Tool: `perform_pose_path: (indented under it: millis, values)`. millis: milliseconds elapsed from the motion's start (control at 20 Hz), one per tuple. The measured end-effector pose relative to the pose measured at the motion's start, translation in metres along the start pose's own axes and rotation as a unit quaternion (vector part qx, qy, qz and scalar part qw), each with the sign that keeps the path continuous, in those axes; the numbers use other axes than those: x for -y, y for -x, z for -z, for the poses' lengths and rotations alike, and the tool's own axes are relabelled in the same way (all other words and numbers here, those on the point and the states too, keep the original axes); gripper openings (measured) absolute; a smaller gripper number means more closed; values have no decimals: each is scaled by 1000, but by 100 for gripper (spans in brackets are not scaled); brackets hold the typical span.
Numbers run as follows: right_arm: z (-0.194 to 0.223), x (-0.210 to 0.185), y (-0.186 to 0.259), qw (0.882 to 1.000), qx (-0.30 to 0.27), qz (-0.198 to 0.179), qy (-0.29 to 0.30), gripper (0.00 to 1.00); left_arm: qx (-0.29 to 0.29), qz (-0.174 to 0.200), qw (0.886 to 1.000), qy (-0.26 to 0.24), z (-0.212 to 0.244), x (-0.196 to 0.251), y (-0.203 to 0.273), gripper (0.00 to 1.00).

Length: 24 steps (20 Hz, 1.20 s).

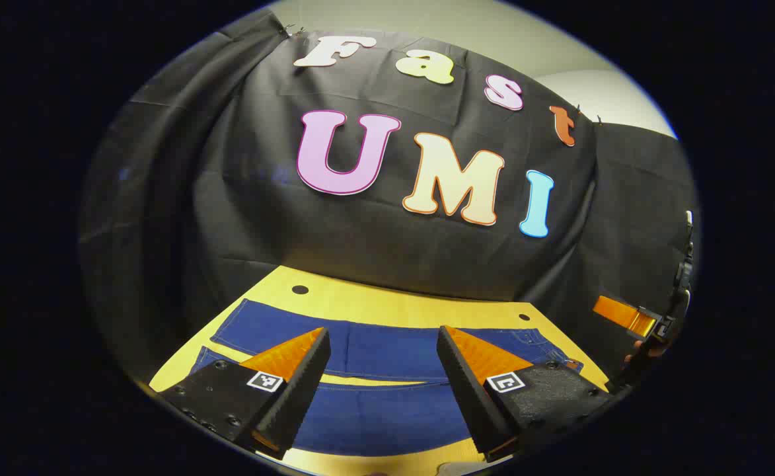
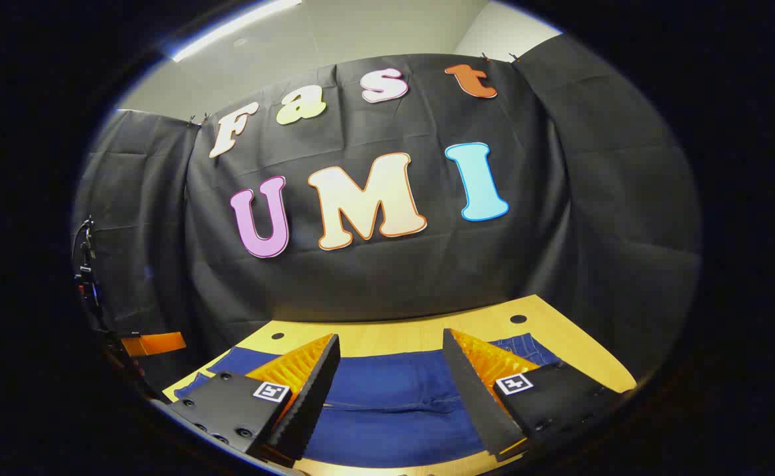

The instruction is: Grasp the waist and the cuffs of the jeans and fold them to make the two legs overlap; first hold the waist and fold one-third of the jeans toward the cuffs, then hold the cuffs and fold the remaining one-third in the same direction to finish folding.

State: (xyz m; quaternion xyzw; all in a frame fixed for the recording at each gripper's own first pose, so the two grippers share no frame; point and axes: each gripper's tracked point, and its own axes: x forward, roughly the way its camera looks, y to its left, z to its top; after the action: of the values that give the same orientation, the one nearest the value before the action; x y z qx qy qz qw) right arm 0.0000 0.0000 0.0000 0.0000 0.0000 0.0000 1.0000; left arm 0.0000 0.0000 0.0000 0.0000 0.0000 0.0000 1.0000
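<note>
Dark blue jeans (image 1: 387, 357) lie flat and spread on the yellow table (image 1: 387, 301), the two legs side by side with a strip of table showing between them. My left gripper (image 1: 383, 337) hovers above the jeans, open, with nothing between its fingers. In the right gripper view the jeans (image 2: 387, 390) lie below my right gripper (image 2: 391, 344), which is also open and empty above the cloth. The other gripper (image 1: 625, 314) shows at the far right edge of the left gripper view, and at the far left edge (image 2: 152, 344) of the right gripper view.
The black cloth wall (image 1: 374, 231) stands right behind the table's far edge. Small round holes (image 1: 300, 289) mark the table's back corners. Bare yellow table surface (image 2: 394, 330) runs between the jeans and the wall.
</note>
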Motion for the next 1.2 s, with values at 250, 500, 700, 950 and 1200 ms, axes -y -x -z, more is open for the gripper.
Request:
perform_pose_path:
  millis: [250, 500, 700, 950, 1200]
  values:
    - [0, 4, 4, 1000, -8, 3, 12, 97, -19, -12, 1000, 17, 15, -12, 10, 96]
    - [7, -3, 10, 1000, -18, 4, 16, 97, -37, -5, 999, 4, 26, -26, 17, 95]
    - [14, -11, 14, 999, -26, 7, 18, 91, -58, 22, 998, -8, 40, -32, 19, 95]
    - [30, -17, 27, 998, -43, 22, 35, 97, -135, 85, 987, -35, 87, -57, 32, 95]
    - [59, -23, 47, 995, -80, 35, 41, 97, -259, 174, 945, -95, 147, -90, 53, 95]
